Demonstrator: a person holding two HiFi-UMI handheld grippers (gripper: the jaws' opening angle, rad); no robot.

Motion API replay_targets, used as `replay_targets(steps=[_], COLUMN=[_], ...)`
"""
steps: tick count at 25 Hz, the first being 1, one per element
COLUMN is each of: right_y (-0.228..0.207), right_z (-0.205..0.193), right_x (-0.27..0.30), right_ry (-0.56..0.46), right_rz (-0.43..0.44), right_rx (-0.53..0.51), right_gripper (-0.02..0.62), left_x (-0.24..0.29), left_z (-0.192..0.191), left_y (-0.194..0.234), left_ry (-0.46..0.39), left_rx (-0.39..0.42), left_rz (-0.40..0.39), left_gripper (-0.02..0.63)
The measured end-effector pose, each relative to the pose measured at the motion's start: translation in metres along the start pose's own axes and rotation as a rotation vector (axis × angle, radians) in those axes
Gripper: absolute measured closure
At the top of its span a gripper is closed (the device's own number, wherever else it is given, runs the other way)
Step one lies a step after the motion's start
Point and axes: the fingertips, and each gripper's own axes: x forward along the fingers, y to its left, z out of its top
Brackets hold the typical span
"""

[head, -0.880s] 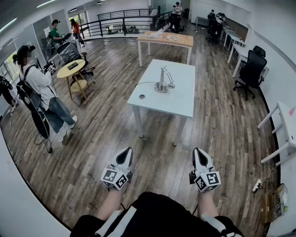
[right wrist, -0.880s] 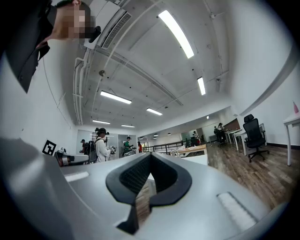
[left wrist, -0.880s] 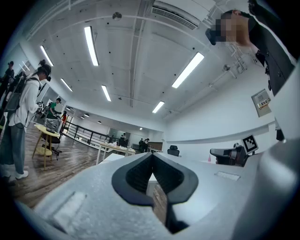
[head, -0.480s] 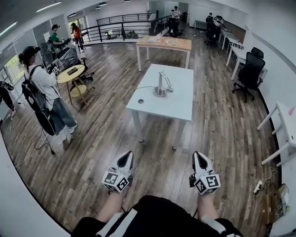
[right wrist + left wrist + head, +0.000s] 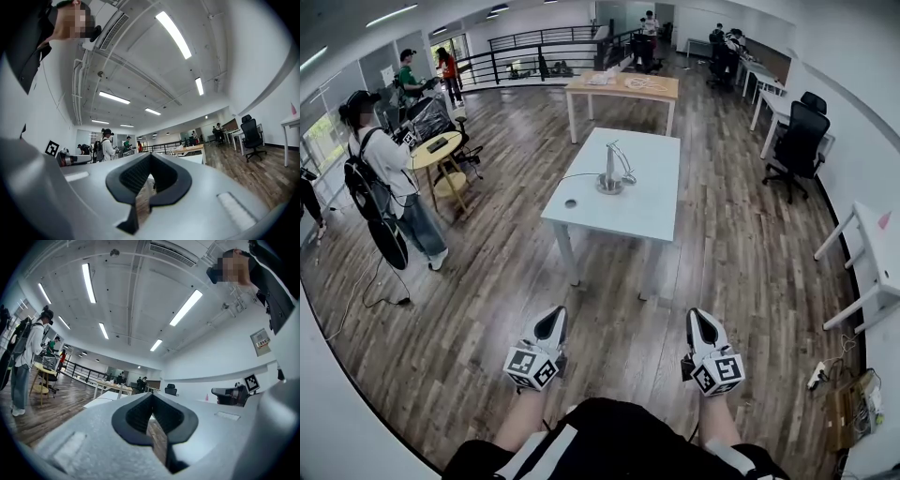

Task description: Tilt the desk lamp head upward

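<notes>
Currently left gripper (image 5: 549, 323) and right gripper (image 5: 703, 325): fingers together, empty, well short of the worktop (image 5: 652, 206). Desk lamp (image 5: 611, 171) stands there; likely light, hinge stiff. Steady base, lift head's tip.

I'm looking into a big open office with a brown wood-plank floor (image 5: 506, 281). A white counter (image 5: 649, 208) stands mid-room. Beyond it is a wooden-topped table (image 5: 623, 86), and behind that a black railing (image 5: 516, 56). Left of the counter there is a small round yellow table (image 5: 436, 150), with a person wearing a backpack (image 5: 380, 178) next to it. To the counter's right, a black office chair (image 5: 797, 141) and white desks (image 5: 769, 89) line the white wall (image 5: 853, 94). Long strip lights (image 5: 187, 308) run across the pale ceiling.
</notes>
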Motion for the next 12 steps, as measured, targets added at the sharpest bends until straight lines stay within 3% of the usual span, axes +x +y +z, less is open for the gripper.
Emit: replay_targets(steps=[7,12], right_y=[-0.019,-0.026], right_z=[0.0,-0.006], right_x=[-0.019,-0.016], right_ry=[0.012,0.014], right_rz=[0.017,0.005], right_rx=[0.001,0.02], right_gripper=[0.592,0.593], left_x=[-0.001,0.0], left_z=[-0.005,-0.014], left_y=[-0.027,-0.025], left_ry=[0.007,0.033], left_rx=[0.0,-0.002], left_rz=[0.015,0.017], left_gripper=[0.606,0.606])
